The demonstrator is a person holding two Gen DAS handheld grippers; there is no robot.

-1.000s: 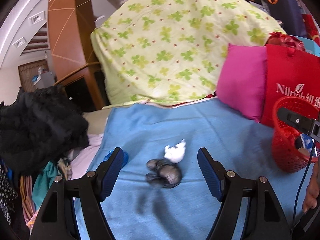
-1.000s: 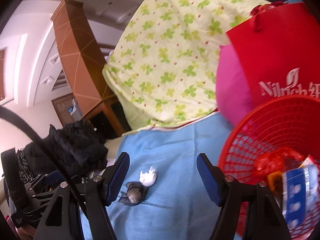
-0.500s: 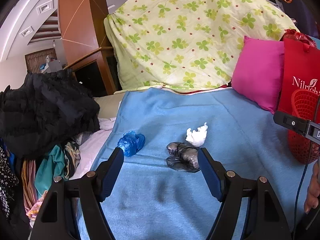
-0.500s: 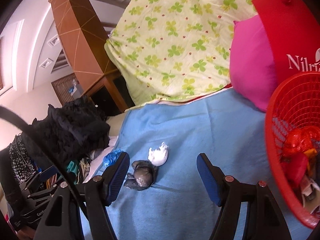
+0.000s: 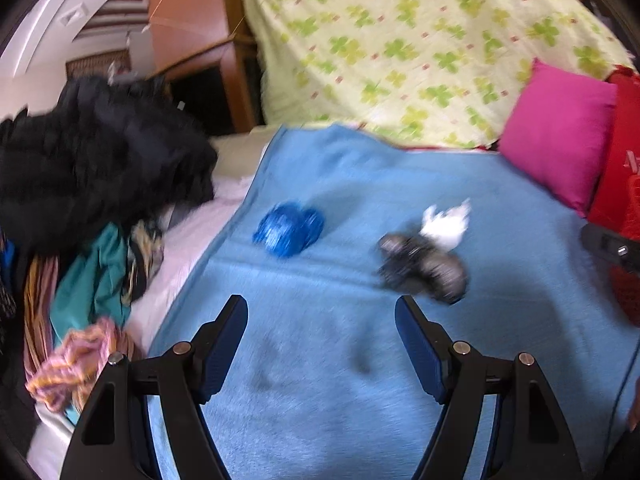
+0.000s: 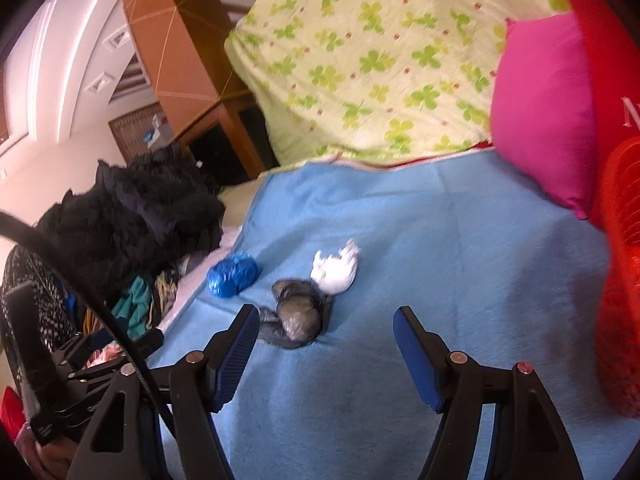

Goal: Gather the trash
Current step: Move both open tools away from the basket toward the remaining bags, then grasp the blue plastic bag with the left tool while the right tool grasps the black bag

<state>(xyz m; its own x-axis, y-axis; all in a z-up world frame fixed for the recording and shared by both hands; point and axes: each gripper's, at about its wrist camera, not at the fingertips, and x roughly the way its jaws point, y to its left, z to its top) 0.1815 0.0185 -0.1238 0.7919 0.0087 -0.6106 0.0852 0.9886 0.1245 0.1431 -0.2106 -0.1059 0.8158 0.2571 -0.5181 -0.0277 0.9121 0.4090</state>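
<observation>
Three pieces of trash lie on a blue blanket (image 5: 360,380): a crumpled blue bag (image 5: 289,229), a grey-black wad (image 5: 424,270) and a white tissue (image 5: 448,222). My left gripper (image 5: 320,316) is open and empty, short of the blue bag and left of the grey wad. In the right wrist view the blue bag (image 6: 233,274), grey wad (image 6: 295,317) and white tissue (image 6: 335,269) lie ahead on the blanket (image 6: 440,260). My right gripper (image 6: 325,326) is open and empty, with the grey wad just beyond its left finger. A red mesh basket (image 6: 620,280) stands at the right edge.
A pile of black and coloured clothes (image 5: 92,184) lies left of the blanket. A clover-print quilt (image 5: 420,48), a pink cushion (image 5: 556,132) and a red bag (image 5: 618,152) stand behind. The left gripper's body (image 6: 72,360) shows at the lower left of the right wrist view.
Both grippers swung left. The blue bag came into view and the trash shifted right in the left view. The red basket slid to the right edge of the right view.
</observation>
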